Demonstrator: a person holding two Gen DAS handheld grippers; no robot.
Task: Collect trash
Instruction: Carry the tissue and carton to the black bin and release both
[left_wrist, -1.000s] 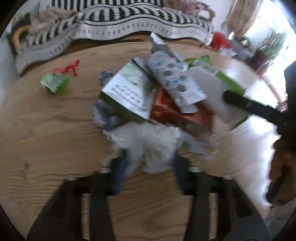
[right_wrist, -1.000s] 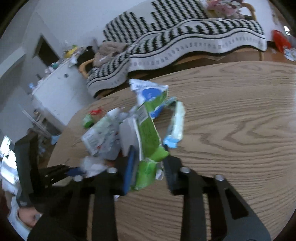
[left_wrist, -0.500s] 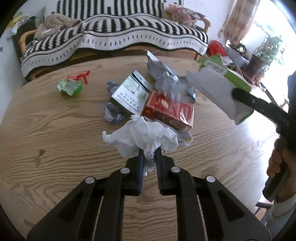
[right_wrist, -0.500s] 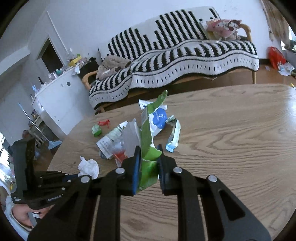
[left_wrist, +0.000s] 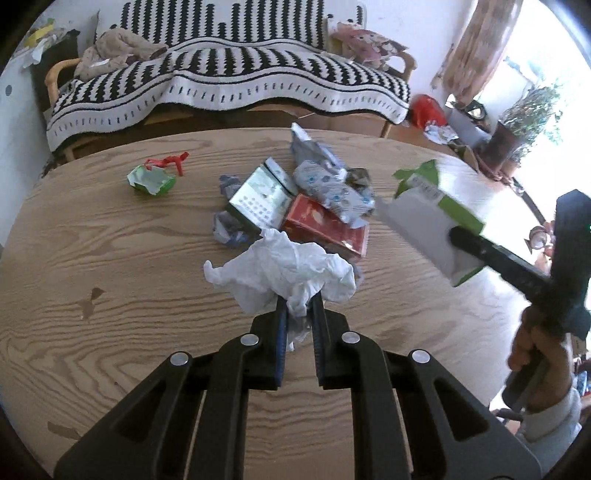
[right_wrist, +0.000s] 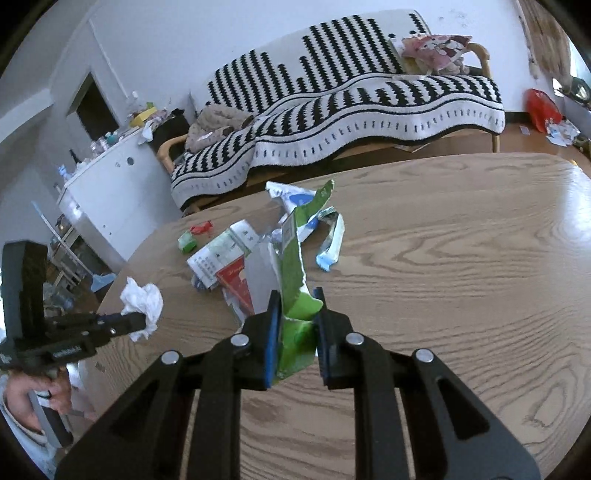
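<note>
L gripper (left_wrist: 298, 306): jaws clamped on crumpled white tissue (left_wrist: 284, 273), which bulges ahead of the tips; the pinched part is hidden between the pads, and whether the tissue clears the table (left_wrist: 110, 251) can't be told from the L wrist view. In the R wrist view the same tissue sits at the tip of the L gripper, to the far left of the R gripper, past the table edge.

R gripper (right_wrist: 297, 295): jaws clamped on flattened green-and-white carton (right_wrist: 293, 266); its lower end is hidden between the fingers, torn top standing up ahead of them. Carton screens part of the pile behind it.

Pile beyond both grippers, on table: red box (left_wrist: 325, 225), white-green printed box (left_wrist: 258, 195), blue-dotted foil pack (left_wrist: 332, 184); print too small to read. Grey scraps beneath, only partly seen. Further left of L gripper, apart from pile: small green wrapper (left_wrist: 151, 180) w/ red strip (left_wrist: 168, 161) just beside it.

R edge of L view: hand (left_wrist: 535, 354) on R gripper's handle, sleeve cut off by frame.

No container in view.
</note>
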